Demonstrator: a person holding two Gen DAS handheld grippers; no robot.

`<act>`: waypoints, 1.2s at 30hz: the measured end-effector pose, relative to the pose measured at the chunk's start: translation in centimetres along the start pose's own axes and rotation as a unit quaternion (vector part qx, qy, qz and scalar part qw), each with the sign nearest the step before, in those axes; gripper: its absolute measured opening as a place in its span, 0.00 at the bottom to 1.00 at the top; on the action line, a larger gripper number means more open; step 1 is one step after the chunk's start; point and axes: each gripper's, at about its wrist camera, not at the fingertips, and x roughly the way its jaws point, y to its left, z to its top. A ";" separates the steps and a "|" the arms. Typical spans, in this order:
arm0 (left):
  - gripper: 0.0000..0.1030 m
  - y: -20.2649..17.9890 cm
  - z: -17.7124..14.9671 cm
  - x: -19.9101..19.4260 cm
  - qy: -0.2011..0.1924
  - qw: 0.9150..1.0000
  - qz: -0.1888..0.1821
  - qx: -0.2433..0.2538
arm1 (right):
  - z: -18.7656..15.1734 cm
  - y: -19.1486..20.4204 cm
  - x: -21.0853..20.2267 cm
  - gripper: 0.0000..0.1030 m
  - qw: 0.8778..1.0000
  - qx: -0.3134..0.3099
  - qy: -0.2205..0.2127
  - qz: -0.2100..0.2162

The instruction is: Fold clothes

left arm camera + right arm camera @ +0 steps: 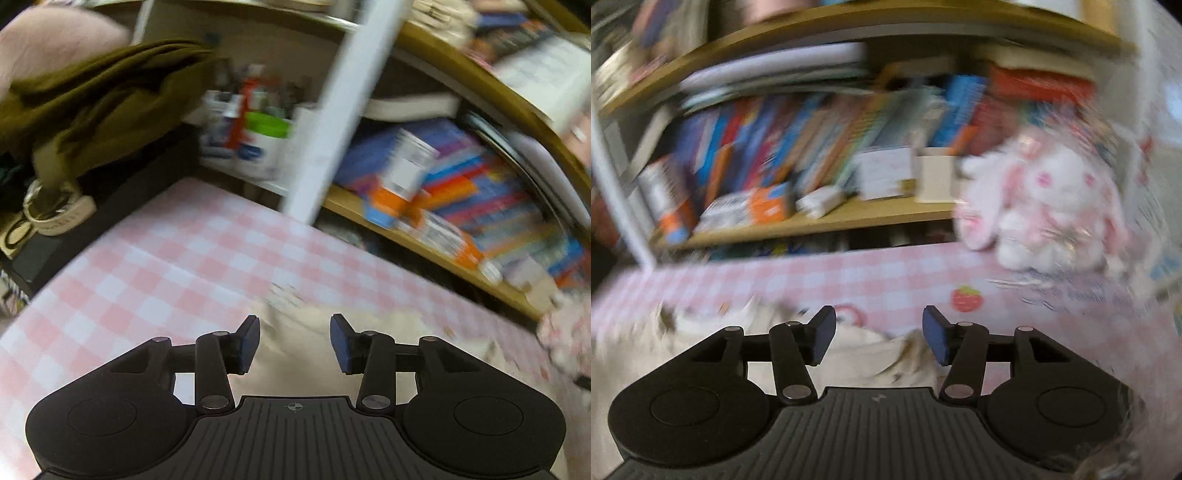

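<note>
Two handheld grippers hang over a table spread with a pink-and-white checked cloth [192, 258], both views smeared by motion blur. The left gripper [294, 343] has its blue-padded fingers [249, 343] spread wide, grasping nothing, above a cream garment [306, 354] lying on the cloth just ahead of it. The right gripper [879, 338] is likewise released and empty, its fingers apart over the same pale, rumpled fabric [864, 354], which lies beside a strawberry print [966, 298]. A white-and-pink plush rabbit [1049, 206] sits at the table's far right edge. Crowded bookshelves [820, 147] fill the background, and an olive-green garment [92, 96] is heaped at upper left in the left wrist view
</note>
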 end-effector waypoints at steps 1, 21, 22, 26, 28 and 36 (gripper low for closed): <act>0.40 -1.3 -0.7 0.0 0.005 1.000 -0.003 0.024 | -0.2 0.6 -0.2 0.49 1.000 -0.017 -0.001 0.005; 0.41 -14.0 -6.6 5.4 0.069 0.967 -0.044 0.241 | -3.8 7.4 2.4 0.52 0.985 -0.161 0.037 0.051; 0.41 -13.9 -6.6 5.5 0.072 0.966 -0.046 0.243 | -3.9 7.5 2.7 0.52 0.985 -0.161 0.041 0.051; 0.40 -13.9 -6.8 5.9 0.082 0.962 -0.052 0.255 | -4.0 7.3 3.8 0.52 0.986 -0.149 0.054 0.053; 0.40 -13.9 -6.8 6.0 0.086 0.961 -0.057 0.258 | -3.0 7.3 4.7 0.52 0.988 -0.145 0.042 0.044; 0.41 -13.8 -6.6 6.1 0.092 0.954 -0.070 0.277 | 2.1 7.0 8.6 0.52 0.992 -0.126 -0.022 0.000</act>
